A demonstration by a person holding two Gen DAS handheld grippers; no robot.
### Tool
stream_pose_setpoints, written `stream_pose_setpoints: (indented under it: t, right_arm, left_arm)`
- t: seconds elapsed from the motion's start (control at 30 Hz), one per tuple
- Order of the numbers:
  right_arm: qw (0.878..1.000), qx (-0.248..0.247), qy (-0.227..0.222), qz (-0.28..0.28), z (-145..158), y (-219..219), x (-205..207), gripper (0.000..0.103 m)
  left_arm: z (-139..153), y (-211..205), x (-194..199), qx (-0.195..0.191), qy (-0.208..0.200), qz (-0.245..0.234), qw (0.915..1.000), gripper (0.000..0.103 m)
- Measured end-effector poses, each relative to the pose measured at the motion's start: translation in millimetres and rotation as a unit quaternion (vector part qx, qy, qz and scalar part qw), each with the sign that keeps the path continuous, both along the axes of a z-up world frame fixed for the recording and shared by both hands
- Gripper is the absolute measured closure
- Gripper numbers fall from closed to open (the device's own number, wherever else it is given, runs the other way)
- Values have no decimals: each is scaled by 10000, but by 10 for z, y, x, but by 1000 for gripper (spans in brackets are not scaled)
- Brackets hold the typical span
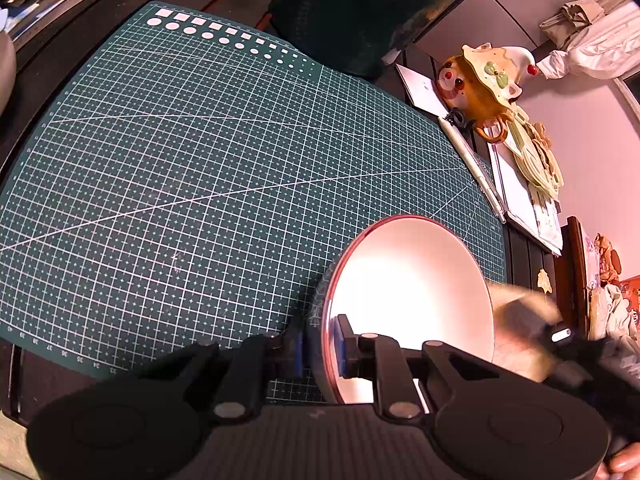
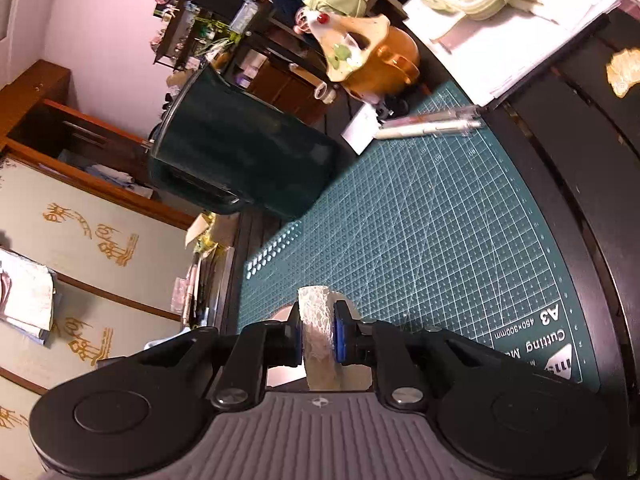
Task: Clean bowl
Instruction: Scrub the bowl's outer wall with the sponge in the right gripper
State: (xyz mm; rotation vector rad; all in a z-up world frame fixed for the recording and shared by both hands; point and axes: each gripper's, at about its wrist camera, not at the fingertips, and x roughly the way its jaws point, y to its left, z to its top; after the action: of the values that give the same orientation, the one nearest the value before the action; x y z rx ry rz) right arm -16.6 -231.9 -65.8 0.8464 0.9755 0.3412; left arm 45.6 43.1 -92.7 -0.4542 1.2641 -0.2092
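The left gripper [image 1: 320, 346] is clamped on the rim of the bowl [image 1: 412, 300], one finger inside and one outside, holding it tipped on edge. The right gripper [image 2: 316, 338] pinches a pale sponge [image 2: 318, 336] between its blue pads [image 2: 339, 338]. A fingertip [image 1: 624, 460] shows beside the left gripper's body.

Left wrist view: close, forward along left gripper [image 1: 322, 346] fingers. Right wrist view: likewise along right gripper [image 2: 316, 338]. Shared ahead: cutting mat [image 1: 200, 168] [image 2: 420, 220], dark bin [image 2: 240, 160].
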Motion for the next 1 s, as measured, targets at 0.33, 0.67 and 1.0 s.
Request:
stream_pose_setpoints:
  t: [0.33,0.67,1.0]
  right_arm:
    - [10000,48,-19,6,-6,5,20,89]
    - [9999,103,-31,-12,6,6,22,89]
    - [9999,109,19,-36,-28,-9,15,89]
  left_arm:
    - [31,82,6,-32,20,6,10000,87]
    - [-115,165,146,-27,17,9,10000,87]
    - [-114,220,136,-52,27,10,10000,87]
